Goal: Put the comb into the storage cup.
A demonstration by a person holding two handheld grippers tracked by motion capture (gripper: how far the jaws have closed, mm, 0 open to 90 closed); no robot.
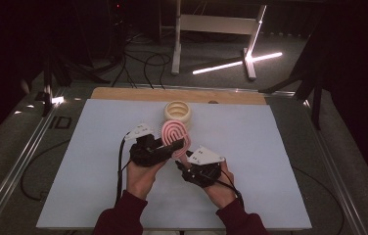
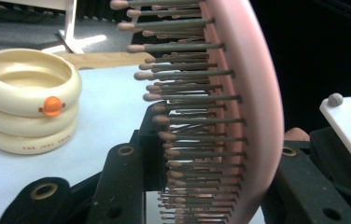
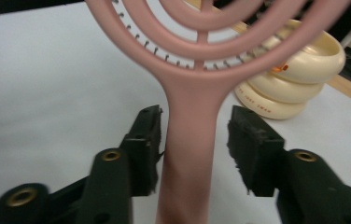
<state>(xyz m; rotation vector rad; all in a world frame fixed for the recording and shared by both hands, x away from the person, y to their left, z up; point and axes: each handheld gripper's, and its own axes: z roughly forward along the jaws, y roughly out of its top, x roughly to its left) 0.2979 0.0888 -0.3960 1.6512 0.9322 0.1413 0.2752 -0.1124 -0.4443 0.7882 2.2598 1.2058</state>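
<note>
Pink hairbrush (image 1: 175,135) mid-mat, near cream holder (image 1: 177,112)

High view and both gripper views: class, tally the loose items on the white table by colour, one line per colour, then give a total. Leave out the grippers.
Pink: 1, the hairbrush, gripped at its head by the left gripper.
Cream: 1, the ringed container with an orange dot, standing on the table.
Total: 2
</note>
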